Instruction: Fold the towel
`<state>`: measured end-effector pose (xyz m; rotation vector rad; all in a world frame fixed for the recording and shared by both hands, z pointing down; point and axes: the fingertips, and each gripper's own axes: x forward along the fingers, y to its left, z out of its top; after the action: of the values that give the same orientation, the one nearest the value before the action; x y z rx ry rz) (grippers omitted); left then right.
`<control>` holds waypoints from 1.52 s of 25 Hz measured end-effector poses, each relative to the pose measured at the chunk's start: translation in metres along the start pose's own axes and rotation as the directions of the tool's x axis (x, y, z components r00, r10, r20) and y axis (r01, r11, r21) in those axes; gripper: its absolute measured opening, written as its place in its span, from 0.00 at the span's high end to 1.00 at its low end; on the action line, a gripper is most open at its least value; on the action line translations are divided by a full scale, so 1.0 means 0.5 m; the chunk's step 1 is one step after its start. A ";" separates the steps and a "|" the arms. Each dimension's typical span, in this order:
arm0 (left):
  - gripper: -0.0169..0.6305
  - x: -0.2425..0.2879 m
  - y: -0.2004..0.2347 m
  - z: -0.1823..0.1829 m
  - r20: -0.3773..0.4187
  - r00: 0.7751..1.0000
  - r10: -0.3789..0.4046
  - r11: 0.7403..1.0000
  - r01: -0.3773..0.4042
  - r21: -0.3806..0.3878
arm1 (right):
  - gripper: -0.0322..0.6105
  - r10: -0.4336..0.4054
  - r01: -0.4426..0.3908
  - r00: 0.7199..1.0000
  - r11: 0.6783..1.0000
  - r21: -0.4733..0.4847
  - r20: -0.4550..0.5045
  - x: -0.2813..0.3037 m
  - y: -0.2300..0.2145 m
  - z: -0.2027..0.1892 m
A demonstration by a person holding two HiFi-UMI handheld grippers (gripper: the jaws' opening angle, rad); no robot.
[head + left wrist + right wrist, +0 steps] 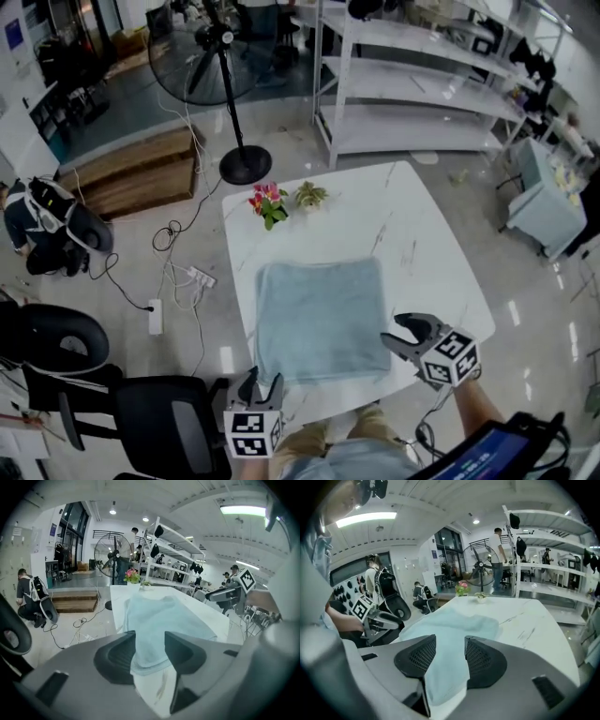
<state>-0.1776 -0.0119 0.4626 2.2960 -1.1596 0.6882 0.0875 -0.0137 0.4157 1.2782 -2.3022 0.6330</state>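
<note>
A light blue towel [322, 319] lies flat in a rough square on the white marble table [422, 216], close to its near edge. My left gripper [264, 382] hovers just off the towel's near left corner with its jaws open; in the left gripper view the towel [159, 616] shows through the gap, touching neither pad. My right gripper [394, 330] hangs at the towel's near right corner, also open. In the right gripper view the towel [450, 630] lies below and beyond the empty gap. Each gripper appears in the other's view, the right gripper [220, 595] and the left gripper [389, 618].
Pink flowers [268, 203] and a small plant [309, 195] stand at the table's far left edge. A floor fan [234, 84] and white shelving [422, 84] stand beyond. A black office chair [159, 412] is at my near left, with cables and a power strip [187, 277] on the floor.
</note>
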 end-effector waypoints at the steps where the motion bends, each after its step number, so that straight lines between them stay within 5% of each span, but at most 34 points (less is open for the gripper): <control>1: 0.67 -0.003 0.002 0.010 0.015 1.000 0.005 1.000 -0.005 0.004 | 0.62 -0.014 0.014 1.000 1.000 0.007 -0.002 0.002 -0.008 -0.001; 10: 0.68 0.037 0.025 0.016 0.007 0.998 0.056 0.998 -0.056 0.013 | 0.62 -0.127 0.124 0.992 0.978 0.170 0.002 0.067 -0.163 -0.017; 19: 0.78 0.102 0.038 -0.022 -0.101 0.981 0.166 0.985 -0.170 -0.033 | 0.62 -0.006 0.014 1.000 0.921 0.390 -0.023 0.230 -0.307 0.029; 20: 0.80 0.106 0.039 -0.026 -0.114 0.977 0.178 0.982 -0.183 -0.037 | 0.65 -0.004 0.020 0.999 0.921 0.389 -0.043 0.245 -0.315 0.027; 22: 0.82 0.111 0.037 -0.030 -0.132 0.972 0.196 0.978 -0.204 -0.047 | 0.87 -0.011 0.041 0.996 0.929 0.368 -0.083 0.268 -0.332 0.020; 33: 0.79 0.149 -0.067 -0.021 -0.164 0.968 0.192 0.969 -0.213 -0.125 | 0.89 0.019 0.008 0.993 0.975 0.223 -0.120 0.350 -0.434 0.097; 35: 0.78 0.162 -0.085 -0.016 -0.162 0.969 0.188 0.969 -0.209 -0.131 | 0.86 0.036 -0.011 0.990 0.983 0.185 -0.136 0.370 -0.439 0.108; 38: 0.74 0.166 -0.094 -0.014 -0.157 0.969 0.192 0.965 -0.216 -0.148 | 0.56 0.006 0.013 0.987 0.993 0.116 -0.163 0.365 -0.444 0.124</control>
<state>-0.0971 -0.0316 0.5110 1.9764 -1.3453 0.7855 0.1818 -0.2757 0.5096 1.2331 -2.1566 0.8491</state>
